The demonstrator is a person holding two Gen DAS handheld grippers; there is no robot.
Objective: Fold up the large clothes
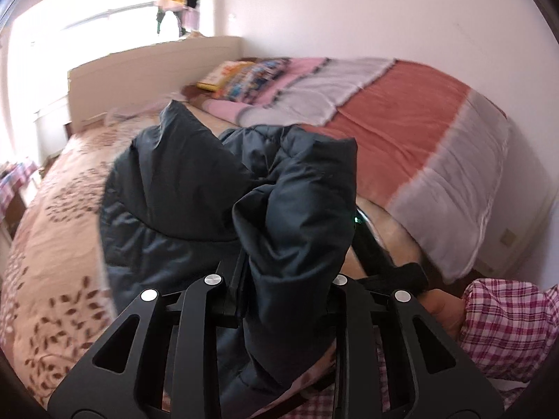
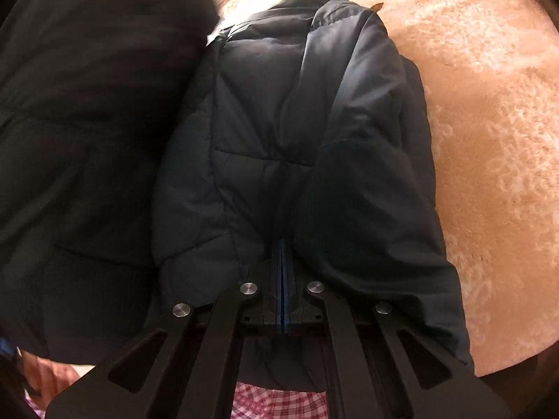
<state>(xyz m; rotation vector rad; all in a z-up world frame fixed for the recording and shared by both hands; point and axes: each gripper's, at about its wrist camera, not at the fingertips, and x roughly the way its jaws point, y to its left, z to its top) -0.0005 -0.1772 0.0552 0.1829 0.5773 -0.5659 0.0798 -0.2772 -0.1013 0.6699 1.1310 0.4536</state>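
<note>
Left wrist view takes in the whole room: the left tool [image 1: 279, 269] has a thick bunch of the dark quilted jacket [image 1: 181, 188] pinched between its fingers, the padded cloth rising in a mound over a bed [image 1: 52, 216] with a beige leaf-patterned cover. Beyond lie a folded quilt [image 1: 419, 118] in salmon and pale bands, a stack of colourful books [image 1: 241, 76] by the white headboard [image 1: 139, 70], and a bright window [image 1: 87, 10] with clothes hanging in it. At the right edge a hand [image 1: 443, 310] in a pink checked sleeve [image 1: 506, 328] grips a black handle, probably that of the other tool, though the blur makes this uncertain. Right wrist view shows none of the room, only cloth close up: the right tool [image 2: 283, 255] has its blue-edged fingers pressed together on a fold of the jacket [image 2: 279, 122], which drapes away over the beige cover [image 2: 489, 122], with another dark, blurred mass of the jacket filling the left side.
</note>
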